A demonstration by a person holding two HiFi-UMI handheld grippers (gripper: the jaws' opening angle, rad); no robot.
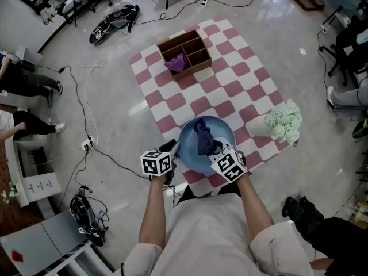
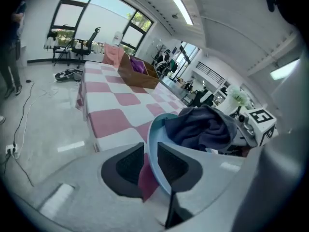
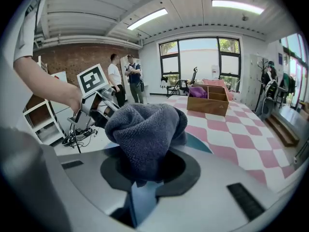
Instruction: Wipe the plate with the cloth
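A light blue plate [image 1: 194, 155] is held over the near edge of the pink-and-white checked table [image 1: 230, 76]. My left gripper [image 1: 171, 152] is shut on the plate's left rim [image 2: 155, 153], the rim standing edge-on between its jaws. A dark blue-grey cloth [image 1: 203, 138] lies bunched on the plate. My right gripper [image 1: 214, 149] is shut on the cloth [image 3: 145, 134], which bulges up between its jaws and hides most of the plate [image 3: 197, 141] below. In the left gripper view the cloth [image 2: 203, 127] sits just past the rim.
A wooden divided box [image 1: 185, 53] with a purple cloth [image 1: 176, 65] stands at the table's far side. A white pot of pale green flowers [image 1: 280, 123] lies at the right edge. Cables [image 1: 86, 105] and bags [image 1: 114, 23] lie on the floor at left. People stand around.
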